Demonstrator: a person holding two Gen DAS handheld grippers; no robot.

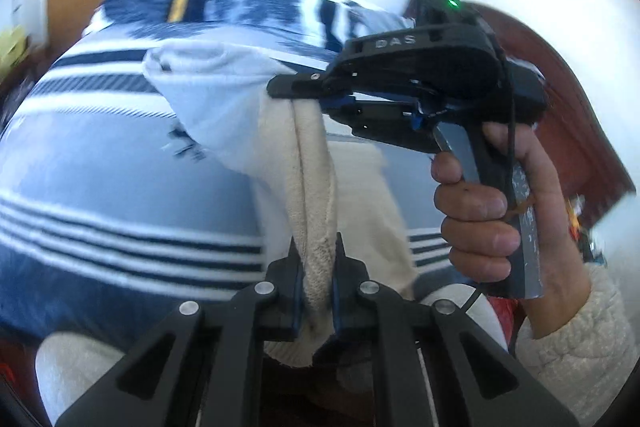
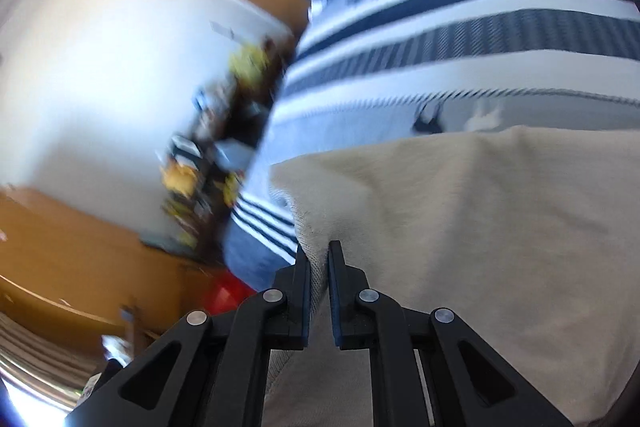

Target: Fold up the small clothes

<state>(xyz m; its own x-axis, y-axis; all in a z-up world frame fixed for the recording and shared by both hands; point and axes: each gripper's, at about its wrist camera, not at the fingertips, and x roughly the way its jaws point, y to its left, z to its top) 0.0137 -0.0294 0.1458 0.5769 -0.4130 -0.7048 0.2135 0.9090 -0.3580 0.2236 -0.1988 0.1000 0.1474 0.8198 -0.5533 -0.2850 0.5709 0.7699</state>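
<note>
Cream garment (image 1: 316, 195) held off the bed (image 1: 100, 163), stretched between both grippers. Left gripper (image 1: 317, 275) at 6 o'clock of its own view, fingers (image 1: 290, 287) clamped on a bunched edge of the cloth. Right gripper (image 1: 296, 95) seen from the left wrist just right of centre toward 2 o'clock, fingers pinched on the other end of the same edge, right hand (image 1: 492, 203) wrapped round the handle at 3 o'clock. In the right wrist view, right gripper (image 2: 319, 267) at 6 o'clock, fingers (image 2: 302, 287) closed on a ribbed hem, garment (image 2: 480, 227) spread toward 4 o'clock. White cloth (image 1: 208, 95) lying at 10 o'clock of the pinch, against the striped blue bedcover; whether part of the garment, not determinable. Both views blurred.

Likely risks: thin pinch on the hem slipping under tension, dropping one corner; bunched left grip producing an uneven fold line; cloth snagging the white piece when lowered.
</note>
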